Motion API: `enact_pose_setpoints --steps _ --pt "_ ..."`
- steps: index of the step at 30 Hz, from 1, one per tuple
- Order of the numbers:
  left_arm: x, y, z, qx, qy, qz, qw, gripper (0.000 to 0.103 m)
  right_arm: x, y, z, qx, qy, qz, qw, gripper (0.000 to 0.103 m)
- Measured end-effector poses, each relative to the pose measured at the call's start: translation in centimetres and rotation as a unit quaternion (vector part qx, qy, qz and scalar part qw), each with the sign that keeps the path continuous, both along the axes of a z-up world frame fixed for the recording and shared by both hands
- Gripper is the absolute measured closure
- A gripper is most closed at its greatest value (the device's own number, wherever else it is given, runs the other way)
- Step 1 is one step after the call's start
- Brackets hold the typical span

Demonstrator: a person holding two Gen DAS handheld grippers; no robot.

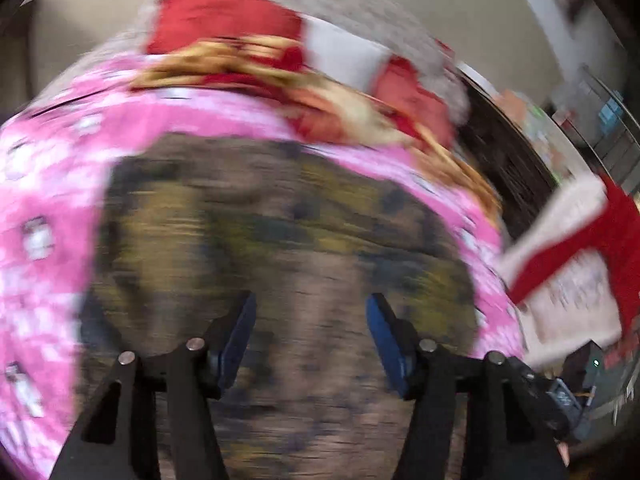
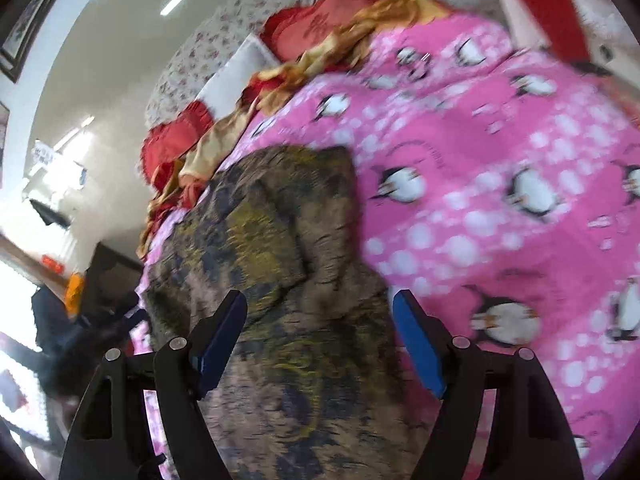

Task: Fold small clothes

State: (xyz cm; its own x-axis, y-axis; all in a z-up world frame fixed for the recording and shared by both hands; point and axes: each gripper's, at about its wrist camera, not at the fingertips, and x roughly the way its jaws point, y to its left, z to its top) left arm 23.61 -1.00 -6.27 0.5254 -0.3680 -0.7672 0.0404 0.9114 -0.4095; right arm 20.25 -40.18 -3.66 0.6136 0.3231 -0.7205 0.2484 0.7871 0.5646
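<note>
A brown, yellow and dark patterned garment lies on a pink penguin-print bedspread; the left wrist view is smeared by motion. My left gripper hovers over the garment, open, with nothing between its blue pads. In the right wrist view the same garment lies folded over in a long heap on the bedspread. My right gripper stands open above its near end, one finger on each side of the cloth, and the pads are not pressing it.
Red pillows, a white pillow and crumpled gold and red cloth lie at the head of the bed. A dark piece of furniture stands beside the bed at left. Red and white cloth hangs at the right.
</note>
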Motion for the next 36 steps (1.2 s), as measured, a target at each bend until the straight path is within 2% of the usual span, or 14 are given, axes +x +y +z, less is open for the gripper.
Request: enact_pose_setpoints --steps 4,7,11,12,14,15,17,21,23,24,25,26,29,36 --pt "-0.5 6.7 -1.4 0.004 0.007 0.062 0.9980 0.036 3.1 1.9 -0.9 0.014 0.016 0.030 0.999 0.042" --pt "-1.3 10.6 -3.0 -0.002 0.016 0.094 0.9954 0.036 5.4 2.9 -2.6 0.057 0.049 0.035 0.997 0.046" --pt "-2.2 12.7 -4.7 -0.006 0.026 0.109 0.9936 0.036 7.3 3.3 -5.0 0.091 0.083 0.005 0.992 0.056" --pt "-2.2 13.0 -5.0 -0.007 0.028 0.111 0.9934 0.036 7.6 3.1 -5.2 0.095 0.085 -0.002 0.992 0.062" --pt "-2.6 13.2 -5.2 -0.005 0.031 0.112 0.9932 0.036 8.0 2.9 -5.3 0.088 0.089 -0.022 0.992 0.086" --pt "-2.5 13.3 -5.4 -0.004 0.032 0.113 0.9931 0.036 8.1 2.8 -5.2 0.073 0.095 -0.032 0.992 0.103" --pt "-2.4 13.4 -5.5 -0.002 0.029 0.111 0.9934 0.036 8.0 3.2 -3.8 0.037 0.080 -0.033 0.996 0.103" --pt "-1.8 13.3 -5.2 0.010 0.014 0.109 0.9939 0.035 5.3 4.7 1.5 -0.101 -0.001 -0.047 0.994 0.103" --pt "-0.9 13.0 -5.5 0.009 0.019 0.107 0.9940 0.035 4.9 4.5 0.7 -0.134 0.013 -0.062 0.989 0.103" --pt "-0.4 12.8 -5.6 0.012 0.022 0.105 0.9941 0.035 5.3 4.1 -1.1 -0.129 0.044 -0.058 0.989 0.096" --pt "0.1 12.6 -5.7 0.018 0.022 0.104 0.9942 0.035 5.4 3.5 -2.8 -0.092 0.066 -0.049 0.992 0.084" --pt "0.6 12.4 -5.8 0.026 0.021 0.100 0.9944 0.034 5.3 3.3 -3.4 -0.071 0.062 -0.044 0.995 0.081" --pt "2.2 11.9 -5.8 0.044 0.019 0.096 0.9942 0.034 4.8 3.3 -2.5 -0.074 0.035 -0.035 0.996 0.068" --pt "4.9 11.7 -5.7 0.063 0.006 0.091 0.9939 0.035 6.7 1.7 0.0 -0.077 0.009 -0.028 0.997 0.066"
